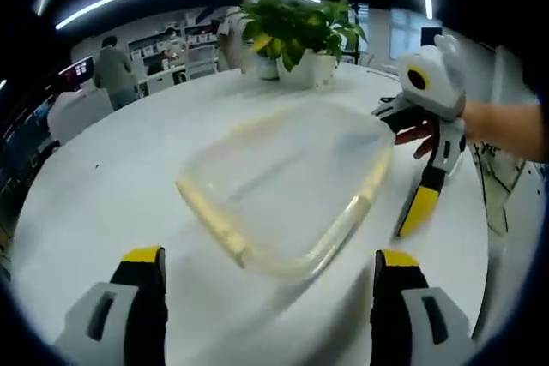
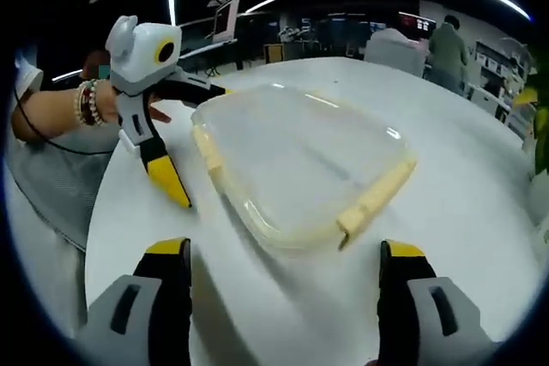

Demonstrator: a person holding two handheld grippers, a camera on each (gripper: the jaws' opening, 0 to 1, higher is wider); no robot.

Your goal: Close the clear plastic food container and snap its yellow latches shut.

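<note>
The clear plastic food container [image 1: 287, 182] lies flat on the round white table [image 1: 111, 186], lid on. Pale yellow latches [image 1: 210, 212] run along its sides and stick outward. My left gripper [image 1: 270, 256] is open, its yellow-tipped jaws wide apart at the container's near edge. My right gripper [image 1: 396, 167] comes in from the right, open beside the container's right latch [image 1: 375, 179]. In the right gripper view the container [image 2: 300, 160] lies ahead of my open right gripper [image 2: 284, 249], and my left gripper [image 2: 199, 143] stands open at the far-left latch [image 2: 206, 153].
A potted green plant [image 1: 296, 32] in a white pot stands on the table beyond the container. A person [image 1: 111, 70] stands by desks at the back. The table's edge [image 2: 94, 212] curves close on the left of the right gripper view.
</note>
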